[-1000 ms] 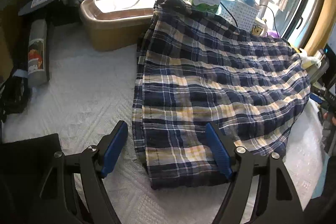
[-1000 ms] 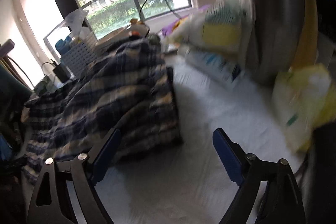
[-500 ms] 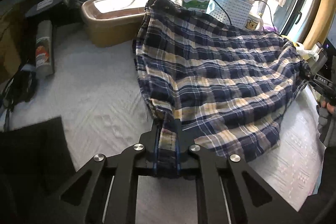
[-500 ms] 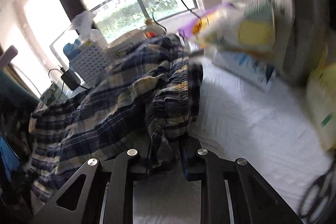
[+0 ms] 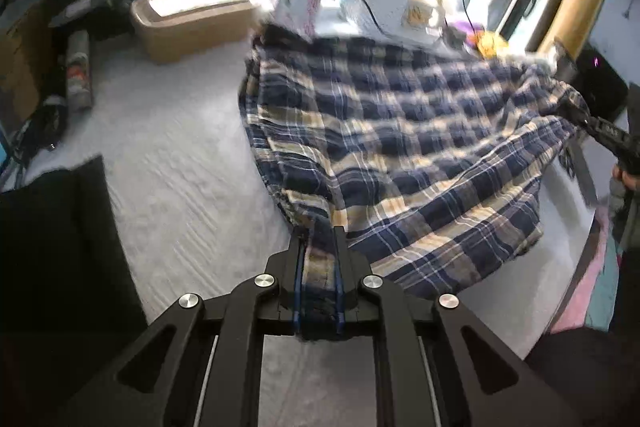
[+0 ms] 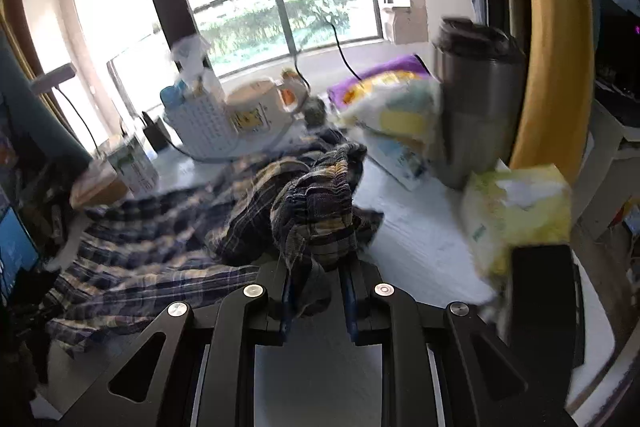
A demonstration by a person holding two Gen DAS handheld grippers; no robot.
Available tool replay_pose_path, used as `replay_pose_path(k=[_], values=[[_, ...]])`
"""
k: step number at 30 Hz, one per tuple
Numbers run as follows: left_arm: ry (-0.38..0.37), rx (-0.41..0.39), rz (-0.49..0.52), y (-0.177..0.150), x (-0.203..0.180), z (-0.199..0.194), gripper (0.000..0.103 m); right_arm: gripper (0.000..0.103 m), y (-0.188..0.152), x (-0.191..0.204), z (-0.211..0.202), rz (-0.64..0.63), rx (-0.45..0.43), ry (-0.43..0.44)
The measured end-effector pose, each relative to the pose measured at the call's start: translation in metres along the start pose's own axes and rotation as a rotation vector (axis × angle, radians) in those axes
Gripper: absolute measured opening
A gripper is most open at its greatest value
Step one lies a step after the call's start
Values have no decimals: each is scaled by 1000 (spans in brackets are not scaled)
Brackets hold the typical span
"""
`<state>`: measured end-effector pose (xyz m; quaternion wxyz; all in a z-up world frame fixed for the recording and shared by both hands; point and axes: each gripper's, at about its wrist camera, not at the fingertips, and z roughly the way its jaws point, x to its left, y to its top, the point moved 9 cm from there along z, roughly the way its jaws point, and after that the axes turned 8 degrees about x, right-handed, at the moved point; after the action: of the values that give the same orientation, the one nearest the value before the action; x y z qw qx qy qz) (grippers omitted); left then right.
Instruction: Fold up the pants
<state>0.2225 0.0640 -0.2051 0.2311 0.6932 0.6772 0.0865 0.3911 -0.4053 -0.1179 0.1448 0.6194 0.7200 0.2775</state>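
The blue, white and yellow plaid pants [image 5: 400, 143] hang stretched between my two grippers above the white table cover [image 5: 172, 163]. My left gripper [image 5: 318, 267] is shut on a hem corner of the pants. My right gripper [image 6: 316, 283] is shut on the bunched elastic waistband [image 6: 316, 203]. In the left wrist view the right gripper [image 5: 600, 131] shows at the far right edge, holding the cloth up. The cloth sags in the middle and its far edge lies near the window clutter.
A tan plastic bin [image 5: 192, 19], a spray can [image 5: 78, 67] and a black bag [image 5: 48, 247] are on the left. A white basket [image 6: 204, 119], a mug, snack bags [image 6: 516, 211] and a steel tumbler [image 6: 472, 115] crowd the window side.
Both grippers went from open to shut on the pants, then lifted. The cloth has been pulled off the bin and drawn toward me, now stretched between the grippers.
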Motion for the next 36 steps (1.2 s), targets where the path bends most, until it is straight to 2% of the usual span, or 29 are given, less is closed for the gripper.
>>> replay_pose_path(k=[2,4,5,6,7,9,10,12,13,15,18,20,21,22,25,27,30,33,36], values=[[33,29,-22,-6,12,10,15,20,-16,-9,17,8,53,-19],[99,34,-47,-8,31,12,15,21,-28,-18,30,20,89,-43],[128,31,-56,-9,39,10,15,25,-31,-23,33,33,96,-47],[161,32,-70,-9,49,8,15,40,-32,-27,31,36,90,-68],[191,25,-85,-6,62,3,15,59,-30,-33,26,34,67,-108],[214,-10,-79,6,75,-8,15,76,-22,-41,10,38,7,-137],[230,-30,-67,15,80,-13,15,76,-18,-44,3,40,-15,-140],[237,-82,-30,35,80,-21,19,76,-8,-43,-10,13,-67,-157],[217,-116,-2,48,76,-25,30,76,-1,-39,-16,-10,-104,-172],[176,-161,44,74,65,-24,45,76,10,-27,-23,-57,-153,-168],[138,-175,133,111,45,-5,45,62,27,-4,-17,-88,-167,-127],[116,-175,180,126,30,10,45,62,34,9,-12,-114,-169,-100],[106,-171,203,136,26,22,45,58,38,18,-7,-129,-172,-92],[113,-162,211,140,25,28,45,51,39,25,-3,-144,-168,-84],[127,-153,215,158,24,55,45,47,42,41,23,-175,-119,-42],[160,-133,213,166,29,70,45,43,38,39,49,-163,-54,-35],[262,-79,184,174,46,95,45,43,33,28,83,-126,24,-62],[298,-99,171,183,53,102,48,43,35,24,103,-97,60,-78],[370,-108,153,192,65,102,48,44,41,27,114,-114,76,-103]])
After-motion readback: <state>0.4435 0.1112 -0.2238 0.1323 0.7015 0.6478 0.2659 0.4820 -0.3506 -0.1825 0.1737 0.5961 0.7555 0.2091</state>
